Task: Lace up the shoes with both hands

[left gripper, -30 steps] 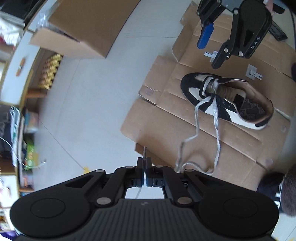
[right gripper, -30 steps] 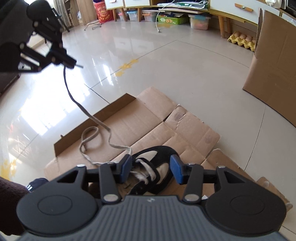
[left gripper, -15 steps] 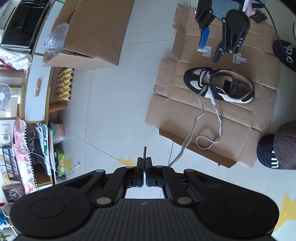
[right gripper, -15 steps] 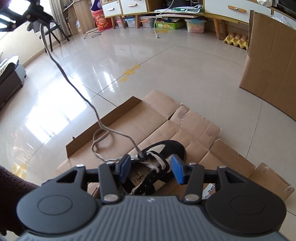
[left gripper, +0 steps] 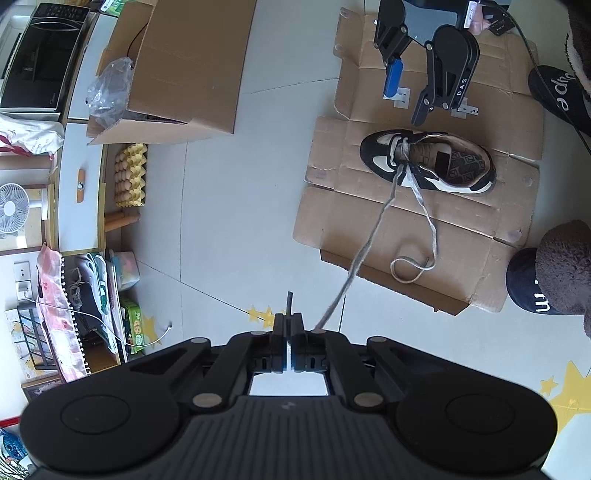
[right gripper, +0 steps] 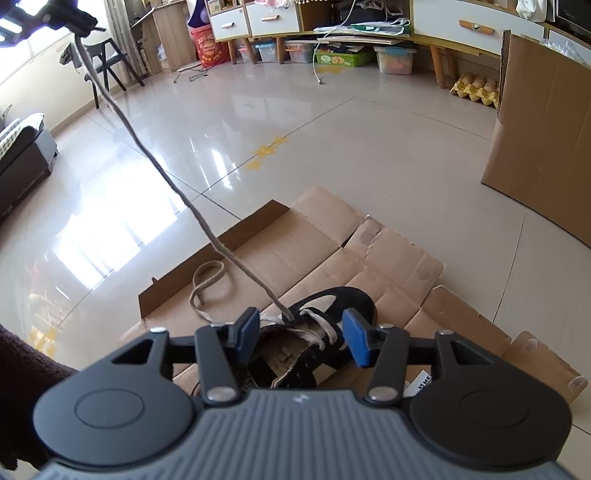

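A black and white shoe (left gripper: pixel 428 162) lies on flattened cardboard (left gripper: pixel 461 258) far below my left gripper (left gripper: pixel 288 325). That gripper is shut on the dark tip of a grey lace (left gripper: pixel 369 243), which runs taut down to the shoe's front eyelets. The lace's other end (left gripper: pixel 424 236) lies in a slack loop on the cardboard. In the right wrist view the shoe (right gripper: pixel 332 306) sits just beyond my right gripper (right gripper: pixel 301 334), which is open with nothing between its blue pads. The taut lace (right gripper: pixel 155 162) climbs from the shoe to my left gripper (right gripper: pixel 70 18) at the top left.
A large open cardboard box (left gripper: pixel 184 66) stands on the tiled floor, with egg trays (left gripper: pixel 129 177) beside it. Low cabinets and storage bins (right gripper: pixel 332 51) line the far wall. A person's dark slippers (left gripper: pixel 532 284) rest at the cardboard's edge. A chair (right gripper: pixel 107 62) stands far left.
My left gripper has risen high above the shoe, pulling the lace straight and taut. The slack loop on the cardboard has shrunk. The right gripper has stayed open over the shoe.
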A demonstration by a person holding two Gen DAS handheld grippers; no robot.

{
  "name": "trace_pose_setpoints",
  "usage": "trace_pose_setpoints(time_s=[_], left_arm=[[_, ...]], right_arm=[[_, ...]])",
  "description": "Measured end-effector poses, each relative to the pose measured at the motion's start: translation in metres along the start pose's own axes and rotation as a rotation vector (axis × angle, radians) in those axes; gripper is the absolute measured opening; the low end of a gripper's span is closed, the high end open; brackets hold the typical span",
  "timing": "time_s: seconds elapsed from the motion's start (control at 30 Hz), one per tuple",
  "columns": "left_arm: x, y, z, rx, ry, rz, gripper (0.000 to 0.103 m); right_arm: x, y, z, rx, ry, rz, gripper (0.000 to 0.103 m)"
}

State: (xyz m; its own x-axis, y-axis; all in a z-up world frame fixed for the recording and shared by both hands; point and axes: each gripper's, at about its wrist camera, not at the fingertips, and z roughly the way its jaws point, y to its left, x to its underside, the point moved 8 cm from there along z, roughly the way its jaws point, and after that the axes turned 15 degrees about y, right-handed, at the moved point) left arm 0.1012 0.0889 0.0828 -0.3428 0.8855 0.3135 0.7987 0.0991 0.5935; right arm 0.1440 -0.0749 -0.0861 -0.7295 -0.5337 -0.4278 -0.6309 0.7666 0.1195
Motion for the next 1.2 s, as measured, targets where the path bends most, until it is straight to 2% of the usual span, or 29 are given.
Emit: trace_pose_setpoints(time_s=[0.37, 0.57, 0.97, 1.2], left_arm=[[-0.032, -0.020, 0.013, 0.062, -0.061, 0.007, 0.001], [-0.061, -0.046, 0.030, 0.147, -0.127, 0.003, 0.001], [-0.114, -0.088, 0.057, 0.283, -0.254, -0.027, 0.001], [-0.133, -0.102, 0.074, 0.349, -0.302, -0.071, 0.001]], right_arm=[[0.009, -0.007, 0.006, -0.001, 0.007, 0.024, 0.056], [0.020, -0.008, 0.018, 0.000, 0.032, 0.044, 0.060], [0.031, -0.005, 0.036, 0.008, 0.061, 0.070, 0.079], [0.038, -0.001, 0.047, 0.003, 0.095, 0.076, 0.098]])
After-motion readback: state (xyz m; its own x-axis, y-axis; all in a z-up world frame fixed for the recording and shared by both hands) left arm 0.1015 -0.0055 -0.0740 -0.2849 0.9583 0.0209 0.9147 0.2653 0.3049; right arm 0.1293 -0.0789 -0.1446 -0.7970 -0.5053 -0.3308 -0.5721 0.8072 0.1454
